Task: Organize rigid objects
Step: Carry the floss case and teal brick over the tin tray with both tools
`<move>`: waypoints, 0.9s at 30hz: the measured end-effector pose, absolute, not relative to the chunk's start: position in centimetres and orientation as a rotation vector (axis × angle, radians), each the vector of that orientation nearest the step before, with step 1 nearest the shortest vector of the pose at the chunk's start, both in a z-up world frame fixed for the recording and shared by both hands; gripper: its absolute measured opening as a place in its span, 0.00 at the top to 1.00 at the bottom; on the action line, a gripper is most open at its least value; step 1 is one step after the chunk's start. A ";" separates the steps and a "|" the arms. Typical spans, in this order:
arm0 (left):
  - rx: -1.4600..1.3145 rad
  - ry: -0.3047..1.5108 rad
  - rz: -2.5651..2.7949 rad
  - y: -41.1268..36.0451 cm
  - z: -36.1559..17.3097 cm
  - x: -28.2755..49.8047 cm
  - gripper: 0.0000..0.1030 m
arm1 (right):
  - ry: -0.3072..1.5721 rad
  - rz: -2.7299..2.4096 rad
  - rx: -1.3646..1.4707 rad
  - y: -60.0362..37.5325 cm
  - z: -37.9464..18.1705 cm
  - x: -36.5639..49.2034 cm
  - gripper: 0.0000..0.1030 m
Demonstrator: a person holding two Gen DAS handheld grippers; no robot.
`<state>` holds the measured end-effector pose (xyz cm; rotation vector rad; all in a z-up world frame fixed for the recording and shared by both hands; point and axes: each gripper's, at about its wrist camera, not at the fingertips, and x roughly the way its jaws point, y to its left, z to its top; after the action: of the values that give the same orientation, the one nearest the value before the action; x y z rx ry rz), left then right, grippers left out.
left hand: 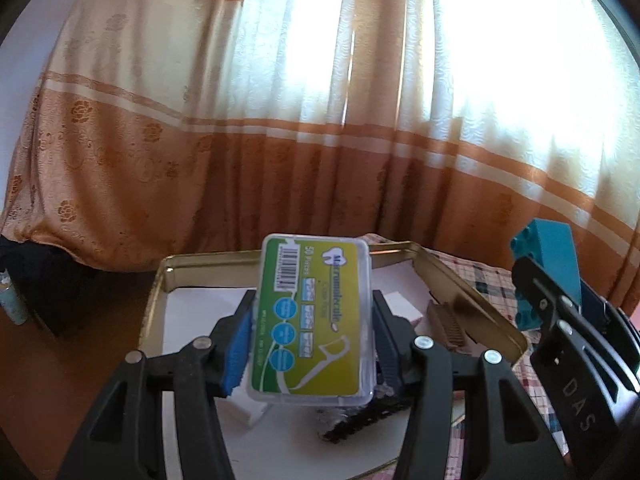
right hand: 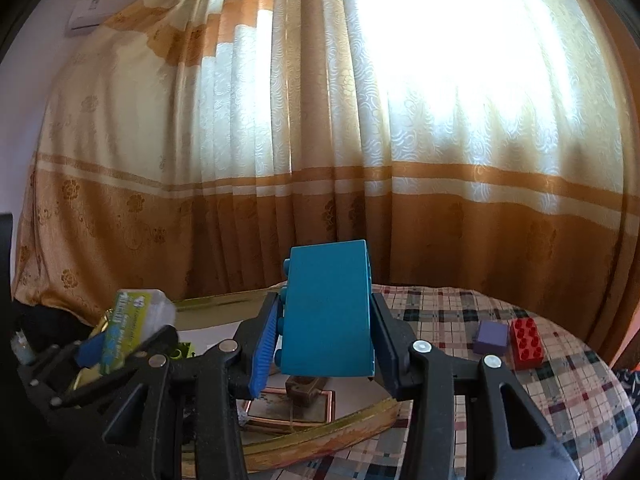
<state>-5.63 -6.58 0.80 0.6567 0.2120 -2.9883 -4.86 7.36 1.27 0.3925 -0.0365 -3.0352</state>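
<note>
My left gripper (left hand: 312,320) is shut on a clear floss-pick box (left hand: 314,316) with a green and yellow label, held above a gold metal tray (left hand: 460,288). My right gripper (right hand: 326,332) is shut on a teal building block (right hand: 328,312), held above the tray's gold rim (right hand: 320,432). The teal block also shows at the right of the left wrist view (left hand: 550,268), and the floss-pick box at the left of the right wrist view (right hand: 128,324). A red studded brick (right hand: 527,344) and a purple cube (right hand: 491,337) lie on the checked tablecloth (right hand: 560,400).
The tray holds a white block (left hand: 400,306), a brown comb (left hand: 446,322), a black comb (left hand: 360,420) and a brown block on a framed picture (right hand: 304,390). An orange curtain (left hand: 280,140) hangs close behind the table. A small pale bottle (left hand: 12,300) stands far left.
</note>
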 end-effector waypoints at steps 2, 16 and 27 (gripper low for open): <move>0.645 0.198 -2.971 -6.6 0.9 -5.5 0.48 | -0.039 -3.038 0.396 7.5 1.2 -5.0 0.55; 0.655 0.165 -2.863 -7.7 0.7 -6.0 0.48 | 0.067 -3.007 0.468 6.8 0.1 -6.1 0.55; 0.751 0.190 -2.837 -7.7 -0.3 -7.0 0.48 | 0.094 -2.987 0.494 6.3 0.0 -7.0 0.55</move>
<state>-6.96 -7.71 -0.31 0.7507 0.1899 -2.8372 -7.00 6.35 -0.03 0.4938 0.0941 -2.9872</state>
